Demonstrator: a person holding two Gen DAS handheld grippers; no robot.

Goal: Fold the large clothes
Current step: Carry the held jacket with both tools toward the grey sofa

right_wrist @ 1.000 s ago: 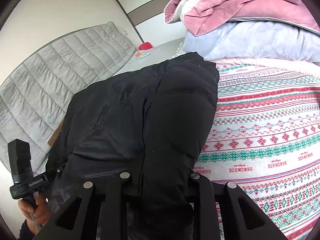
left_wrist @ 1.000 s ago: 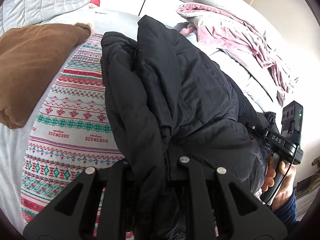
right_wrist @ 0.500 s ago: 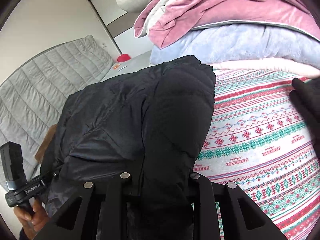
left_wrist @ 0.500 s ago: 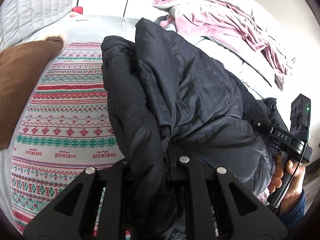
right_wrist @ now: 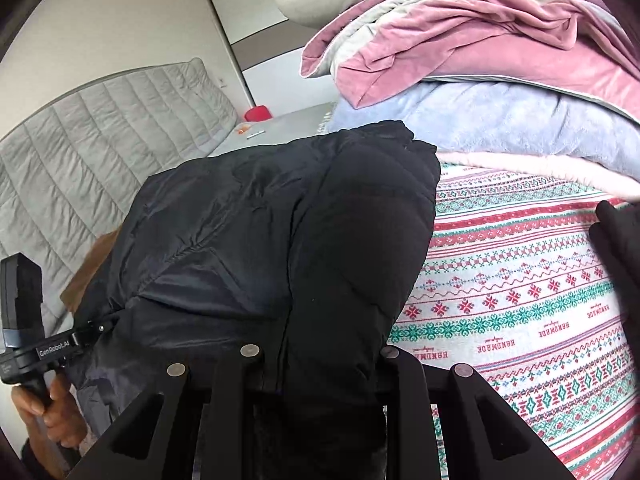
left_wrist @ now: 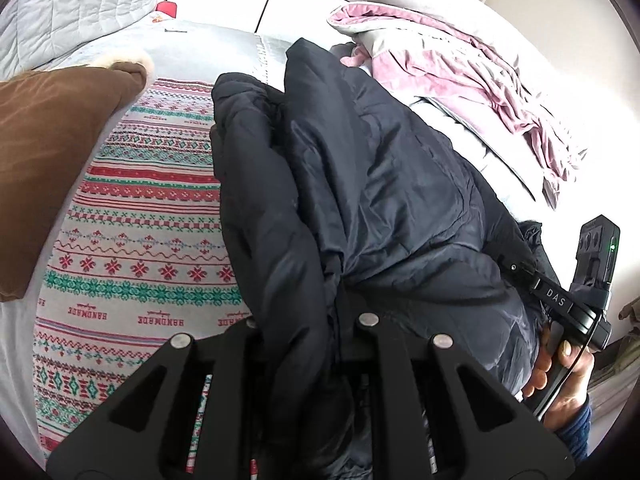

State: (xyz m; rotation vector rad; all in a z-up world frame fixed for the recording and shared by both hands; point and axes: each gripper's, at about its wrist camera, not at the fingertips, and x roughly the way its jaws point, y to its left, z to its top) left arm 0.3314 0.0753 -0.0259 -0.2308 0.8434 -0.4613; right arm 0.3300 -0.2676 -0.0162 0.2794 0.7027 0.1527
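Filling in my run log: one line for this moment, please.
left gripper: shut on black puffer jacket | right gripper: shut on same jacket | jacket: held over patterned blanket

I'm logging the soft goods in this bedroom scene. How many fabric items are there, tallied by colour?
Black: 1, the black puffer jacket
Brown: 1, the brown fleece-trimmed suede garment
Pink: 1, the pink velvet blanket
Pale blue: 1, the pale blue fleece blanket
Patterned red-green-white: 1, the knit-pattern bed cover
Total: 5

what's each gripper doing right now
left gripper: shut on the black puffer jacket.
right gripper: shut on the same jacket.
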